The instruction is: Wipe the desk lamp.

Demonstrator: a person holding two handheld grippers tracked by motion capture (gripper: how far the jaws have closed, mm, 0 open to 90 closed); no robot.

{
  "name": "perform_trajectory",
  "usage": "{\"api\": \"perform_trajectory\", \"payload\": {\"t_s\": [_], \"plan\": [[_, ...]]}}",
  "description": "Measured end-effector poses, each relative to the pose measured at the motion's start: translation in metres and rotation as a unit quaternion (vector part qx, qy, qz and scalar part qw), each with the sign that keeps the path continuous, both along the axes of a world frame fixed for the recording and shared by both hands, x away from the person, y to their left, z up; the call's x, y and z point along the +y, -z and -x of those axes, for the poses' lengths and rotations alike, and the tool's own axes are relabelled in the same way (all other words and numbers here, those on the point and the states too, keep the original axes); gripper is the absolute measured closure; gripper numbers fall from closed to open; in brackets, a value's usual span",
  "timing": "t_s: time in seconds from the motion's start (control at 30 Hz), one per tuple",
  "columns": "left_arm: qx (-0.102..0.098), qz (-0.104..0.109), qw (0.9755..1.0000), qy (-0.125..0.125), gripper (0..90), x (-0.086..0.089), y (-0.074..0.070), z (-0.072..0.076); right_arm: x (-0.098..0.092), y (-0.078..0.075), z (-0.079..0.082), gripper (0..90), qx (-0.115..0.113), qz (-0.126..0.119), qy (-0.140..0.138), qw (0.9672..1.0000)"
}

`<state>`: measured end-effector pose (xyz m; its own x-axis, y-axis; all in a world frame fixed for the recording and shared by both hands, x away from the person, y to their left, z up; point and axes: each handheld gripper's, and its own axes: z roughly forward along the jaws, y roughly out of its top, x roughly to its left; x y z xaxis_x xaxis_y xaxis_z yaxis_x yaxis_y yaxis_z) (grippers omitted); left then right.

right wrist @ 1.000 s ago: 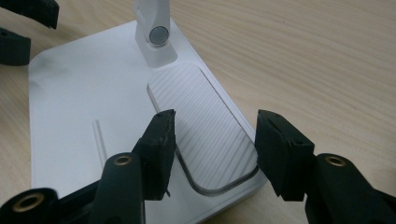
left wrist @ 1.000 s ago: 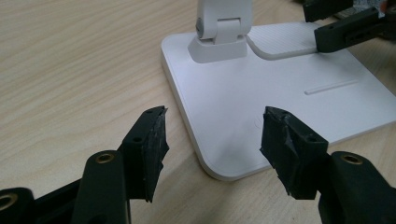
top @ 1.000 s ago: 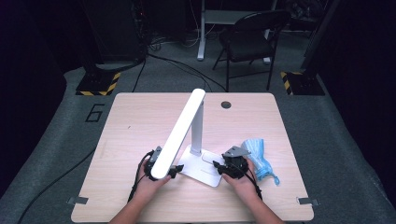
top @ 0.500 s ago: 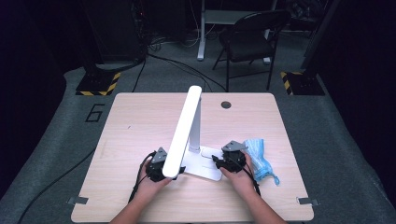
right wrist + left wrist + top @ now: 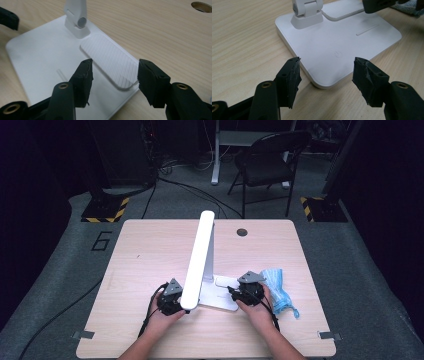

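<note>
A white desk lamp stands on the wooden table, its long head reaching toward me over its flat base. My left gripper sits at the base's left side. In the left gripper view it is open, its jaws straddling the near corner of the base without touching. My right gripper is at the base's right side. Its jaws have just been closing a little and stand open, with the ribbed pad at the base's edge between them, untouched.
A crumpled blue face mask lies just right of my right hand. A round cable hole is in the table's far edge. A black chair and equipment stands are on the floor beyond the table.
The lamp head's near end has swung to the right, so it now runs straighter toward me. My right gripper has edged slightly away from me along the base; the left hand stayed put.
</note>
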<state>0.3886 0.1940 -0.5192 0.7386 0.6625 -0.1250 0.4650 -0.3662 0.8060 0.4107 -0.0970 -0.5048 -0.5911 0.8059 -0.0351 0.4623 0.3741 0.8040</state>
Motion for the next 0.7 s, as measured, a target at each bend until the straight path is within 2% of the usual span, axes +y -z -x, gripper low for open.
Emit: {"api": "perform_trajectory", "payload": {"t_s": [0.07,0.1,0.13,0.17,0.2,0.23,0.27,0.3,0.37,0.4,0.47,0.5,0.53,0.6,0.7], "plan": [[0.000,0.000,1.0000,-0.002,38.9,-0.001,0.000,0.000,-0.001,-0.001,0.008,45.6,-0.004,-0.005,-0.006,1.0000],[-0.014,-0.012,0.9998,0.001,39.0,0.000,0.000,-0.001,-0.001,-0.001,0.013,45.3,-0.001,-0.009,-0.009,0.9999],[-0.001,-0.004,1.0000,0.003,38.9,-0.001,0.001,0.000,-0.001,0.000,0.017,45.1,0.002,-0.008,-0.014,0.9999],[-0.004,-0.009,0.9999,0.004,38.9,-0.001,0.001,-0.001,0.000,0.002,0.023,45.0,0.010,-0.004,-0.022,0.9997],[0.002,-0.006,1.0000,0.001,39.0,-0.002,0.001,0.000,0.001,0.002,0.026,44.9,0.014,-0.002,-0.026,0.9996],[-0.004,-0.007,1.0000,-0.002,38.9,-0.003,0.002,-0.001,0.001,0.003,0.029,44.8,0.008,0.005,-0.032,0.9995],[0.001,-0.005,1.0000,0.003,39.0,-0.003,0.002,-0.001,0.002,0.004,0.034,44.7,0.014,0.004,-0.033,0.9993],[0.003,-0.005,1.0000,0.005,38.9,-0.004,0.002,-0.001,0.002,0.005,0.036,44.4,0.009,0.007,-0.038,0.9992],[-0.009,-0.018,0.9998,0.008,38.9,-0.003,0.001,-0.002,0.003,0.006,0.043,43.9,0.011,0.007,-0.045,0.9989],[0.013,0.006,0.9999,-0.006,38.9,-0.007,0.003,0.001,0.003,0.006,0.045,43.3,0.017,0.005,-0.043,0.9989],[0.004,-0.002,1.0000,0.005,38.4,-0.006,0.003,0.000,0.003,0.006,0.050,42.7,0.012,0.017,-0.046,0.9988],[0.007,0.001,1.0000,-0.006,38.3,-0.008,0.003,0.001,0.002,0.007,0.052,42.4,0.010,0.022,-0.042,0.9988],[0.001,-0.010,0.9999,0.007,38.2,-0.007,0.003,0.000,0.002,0.007,0.053,42.1,0.006,0.025,-0.038,0.9989],[0.013,-0.001,0.9999,-0.003,38.1,-0.009,0.004,0.002,0.000,0.008,0.055,41.5,0.018,0.022,-0.035,0.9990],[-0.002,-0.017,0.9998,0.012,38.1,-0.007,0.003,-0.001,-0.001,0.013,0.055,41.4,0.025,0.023,-0.030,0.9990]]}}
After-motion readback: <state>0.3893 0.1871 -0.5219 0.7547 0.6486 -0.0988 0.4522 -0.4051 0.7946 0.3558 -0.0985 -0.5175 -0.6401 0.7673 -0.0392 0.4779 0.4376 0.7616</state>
